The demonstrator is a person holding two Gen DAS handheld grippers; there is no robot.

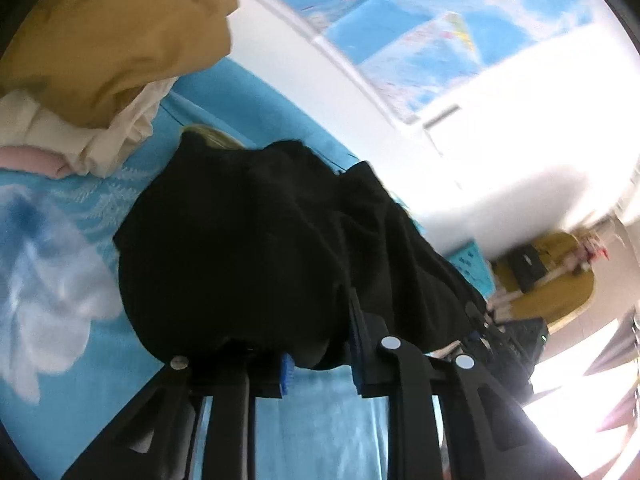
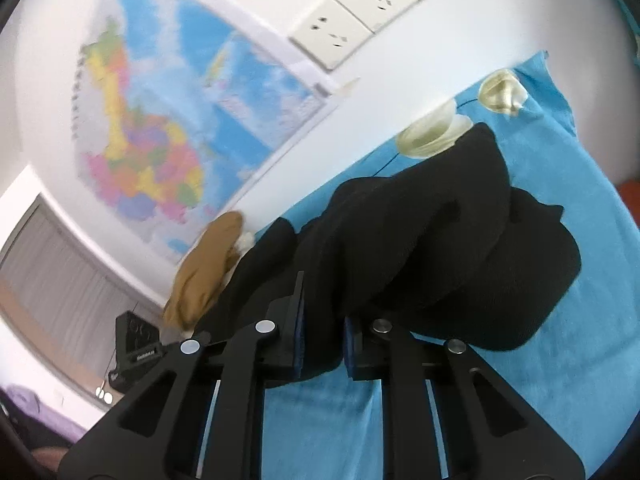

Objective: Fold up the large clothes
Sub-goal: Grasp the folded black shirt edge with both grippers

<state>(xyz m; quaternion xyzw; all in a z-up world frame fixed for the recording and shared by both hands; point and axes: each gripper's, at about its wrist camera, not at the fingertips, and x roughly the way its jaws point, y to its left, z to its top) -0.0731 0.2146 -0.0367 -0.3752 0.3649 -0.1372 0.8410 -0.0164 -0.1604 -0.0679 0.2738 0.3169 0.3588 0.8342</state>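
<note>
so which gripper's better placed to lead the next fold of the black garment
Neither clearly: left gripper and right gripper are both shut on the black garment. Probably both should move together.

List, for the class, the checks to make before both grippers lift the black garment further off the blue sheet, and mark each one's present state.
1. Left gripper clamped on the black garment: ok.
2. Right gripper clamped on it: ok.
3. Garment spread flat: not ok, bunched.
4. Mustard cloth clear of the garment: cannot tell.
5. Blue sheet free of the pads: cannot tell.
</note>
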